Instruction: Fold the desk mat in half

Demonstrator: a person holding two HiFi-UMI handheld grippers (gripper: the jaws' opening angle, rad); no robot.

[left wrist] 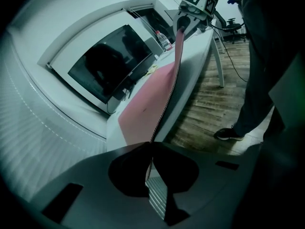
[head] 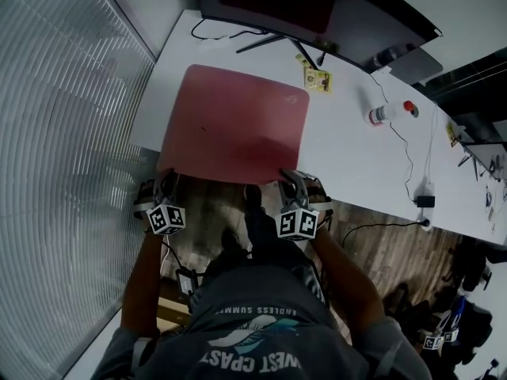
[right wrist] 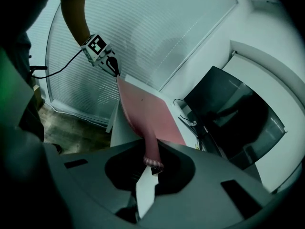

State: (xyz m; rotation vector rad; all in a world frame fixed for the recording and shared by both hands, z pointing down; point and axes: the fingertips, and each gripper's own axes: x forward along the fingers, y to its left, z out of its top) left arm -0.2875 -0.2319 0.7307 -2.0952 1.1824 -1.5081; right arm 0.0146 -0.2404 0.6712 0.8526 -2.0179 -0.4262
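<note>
Pink desk mat (head: 234, 125) mid-frame on white desk (head: 356, 161), near edge raised off desk lip. Left gripper (head: 165, 184) pinches lower-left corner, right gripper (head: 291, 179) lower-right corner. Paired corner grips keep edge taut, likely for carrying it toward monitor (head: 317, 6).

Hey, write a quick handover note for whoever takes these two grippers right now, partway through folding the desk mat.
Left gripper: shut on the near-left corner of the desk mat.
Right gripper: shut on the near-right corner.
Mat: near edge held up off the white desk; the rest lies flat in front of the monitor.
Done: both near corners gripped and raised.
Left: carry the near edge over to the far edge, line up the corners, lay it down, release.
</note>
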